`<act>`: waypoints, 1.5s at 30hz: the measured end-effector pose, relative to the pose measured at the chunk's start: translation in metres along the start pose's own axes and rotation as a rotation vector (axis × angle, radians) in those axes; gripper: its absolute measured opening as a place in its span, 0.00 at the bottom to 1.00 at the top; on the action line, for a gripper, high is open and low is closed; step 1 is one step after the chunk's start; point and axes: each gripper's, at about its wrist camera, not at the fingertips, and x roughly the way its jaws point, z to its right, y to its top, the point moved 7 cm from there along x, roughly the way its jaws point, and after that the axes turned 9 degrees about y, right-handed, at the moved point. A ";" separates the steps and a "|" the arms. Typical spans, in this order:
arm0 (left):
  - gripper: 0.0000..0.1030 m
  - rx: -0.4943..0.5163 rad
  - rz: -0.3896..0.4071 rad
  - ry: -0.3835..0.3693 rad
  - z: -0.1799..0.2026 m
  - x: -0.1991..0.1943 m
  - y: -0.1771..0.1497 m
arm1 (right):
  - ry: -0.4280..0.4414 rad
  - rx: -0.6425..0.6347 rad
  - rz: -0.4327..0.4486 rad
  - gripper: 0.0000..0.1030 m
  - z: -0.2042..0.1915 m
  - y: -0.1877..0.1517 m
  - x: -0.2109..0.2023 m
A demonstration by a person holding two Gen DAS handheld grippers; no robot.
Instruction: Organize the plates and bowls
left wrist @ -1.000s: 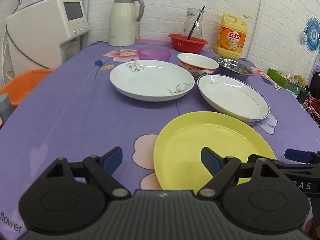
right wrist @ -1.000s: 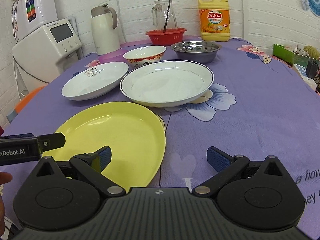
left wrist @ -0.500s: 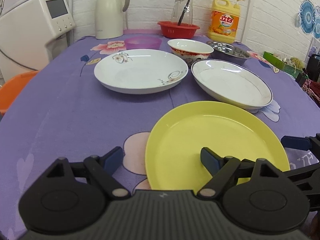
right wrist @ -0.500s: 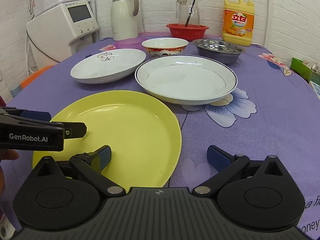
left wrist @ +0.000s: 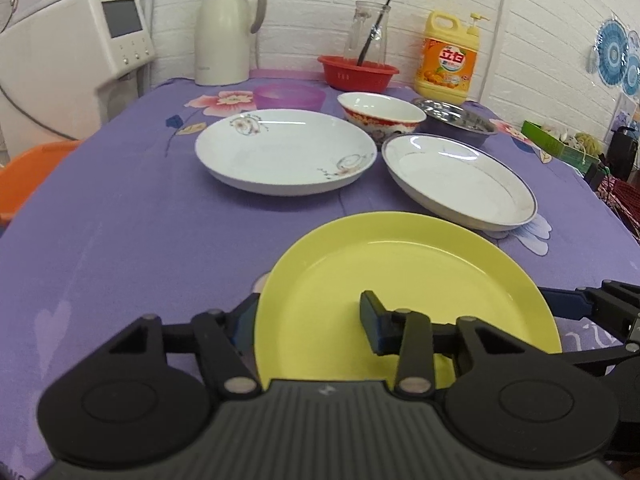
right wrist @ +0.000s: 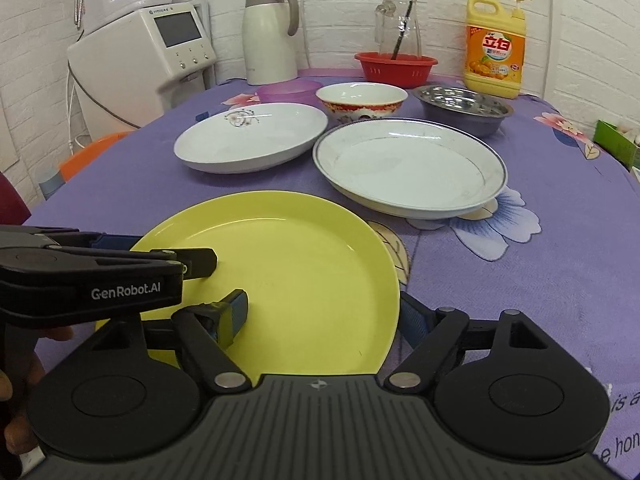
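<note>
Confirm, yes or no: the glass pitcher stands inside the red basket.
Yes: the glass pitcher rises out of the red basket by the back wall.

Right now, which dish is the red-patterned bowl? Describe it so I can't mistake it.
On the purple floral tablecloth, look behind the two white plates. The red-patterned bowl sits between the purple plastic bowl and the steel bowl. It alone is white inside with a red band outside.

Left hand-held gripper (left wrist: 310,322) just closing; right hand-held gripper (right wrist: 320,316) — jaws narrowed too.
</note>
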 end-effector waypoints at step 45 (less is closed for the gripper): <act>0.69 -0.138 0.080 0.120 -0.120 0.061 0.097 | 0.169 -0.079 0.053 1.00 0.015 0.148 0.128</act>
